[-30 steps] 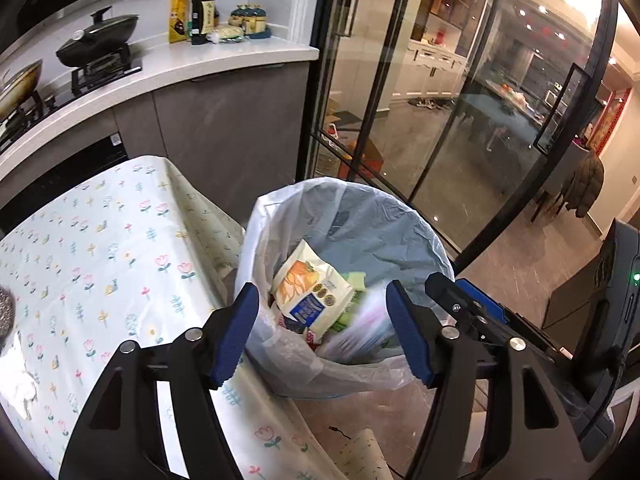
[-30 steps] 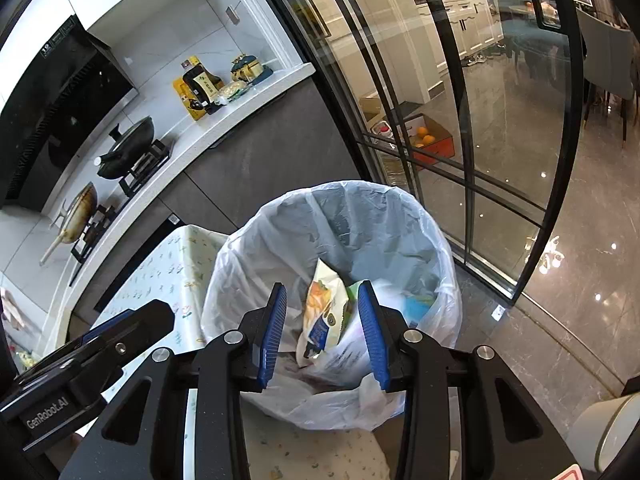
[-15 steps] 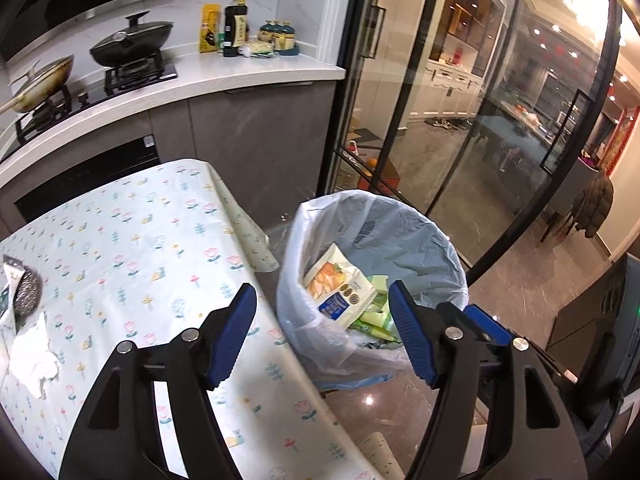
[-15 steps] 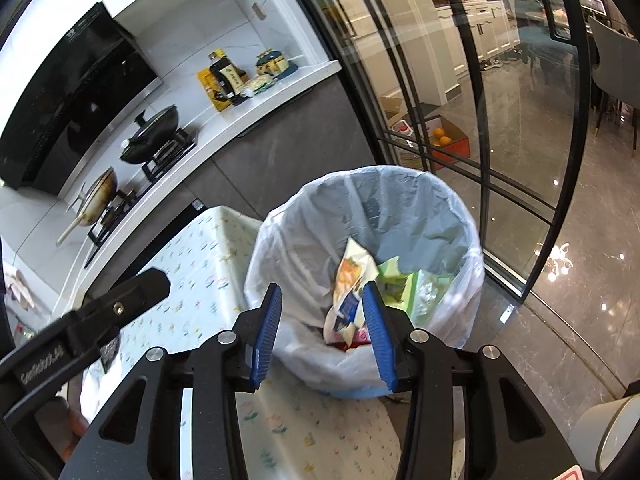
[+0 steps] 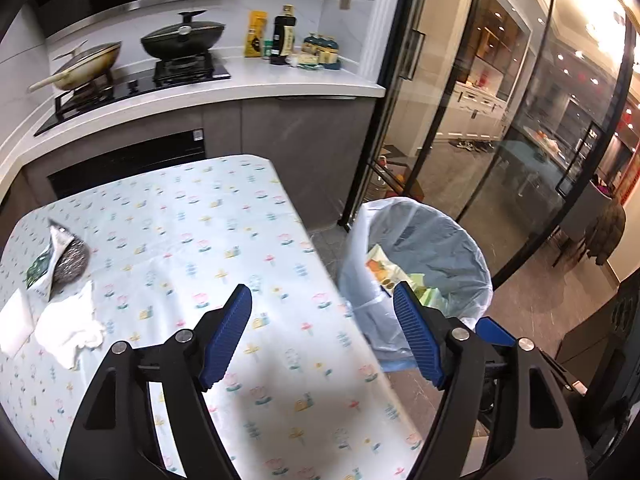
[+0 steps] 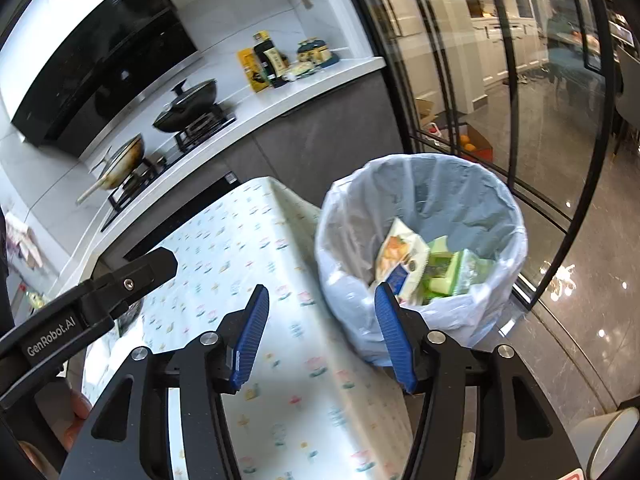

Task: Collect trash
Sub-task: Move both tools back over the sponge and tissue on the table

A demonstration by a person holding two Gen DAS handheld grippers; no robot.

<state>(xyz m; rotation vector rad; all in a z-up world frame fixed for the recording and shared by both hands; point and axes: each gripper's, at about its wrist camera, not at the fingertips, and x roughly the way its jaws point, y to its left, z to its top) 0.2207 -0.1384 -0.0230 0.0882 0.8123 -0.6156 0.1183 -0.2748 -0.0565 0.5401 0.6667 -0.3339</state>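
Note:
A bin lined with a white bag (image 5: 424, 256) stands on the floor right of the flowered table (image 5: 192, 240); it also shows in the right wrist view (image 6: 420, 200). It holds a snack packet (image 6: 396, 252) and green wrappers (image 6: 452, 268). On the table's left lie a crumpled white tissue (image 5: 68, 328), a green-and-silver wrapper (image 5: 52, 256) and a white sheet (image 5: 14, 320). My left gripper (image 5: 322, 320) is open and empty above the table's right edge. My right gripper (image 6: 320, 320) is open and empty between table and bin. The left gripper's body (image 6: 88, 300) shows at the right view's left.
A kitchen counter (image 5: 240, 88) with a stove, pans (image 5: 180, 36) and bottles (image 5: 280, 36) runs behind the table. Black-framed glass doors (image 5: 480, 120) stand right of the bin. A pale round container (image 6: 612, 436) sits on the floor at bottom right.
Both grippers have pulled back and left from over the bin toward the table. The trash on the table's left has come into the left wrist view. The right jaws have opened wider.

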